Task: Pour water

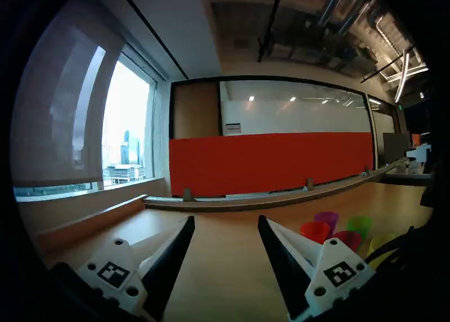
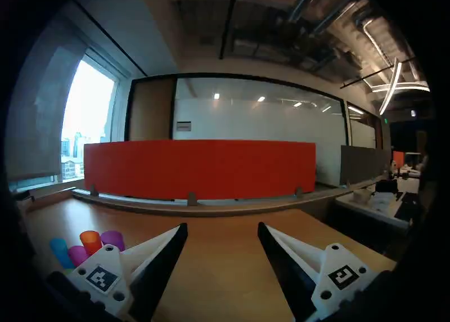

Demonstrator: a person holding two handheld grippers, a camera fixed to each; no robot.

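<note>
Left gripper (image 1: 226,218): two black wedge-shaped fingers (image 1: 169,254) on white mounts (image 1: 312,253) — square black-and-white marker (image 1: 113,273) on each mount, round screw holes (image 1: 132,291) around marker. Black cables (image 1: 394,247) near marker. Right gripper (image 2: 222,225): same build.

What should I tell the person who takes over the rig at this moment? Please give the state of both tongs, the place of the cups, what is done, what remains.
Left tongs: open, empty, over the wooden table.
Right tongs: open, empty, over the same table.
Coloured cups: clustered on the table, right of the left tongs, left of the right tongs; untouched.
Done: nothing visible; no cup gripped.
Left: grip a cup, pour. Whether any cup holds water cannot be told.
</note>
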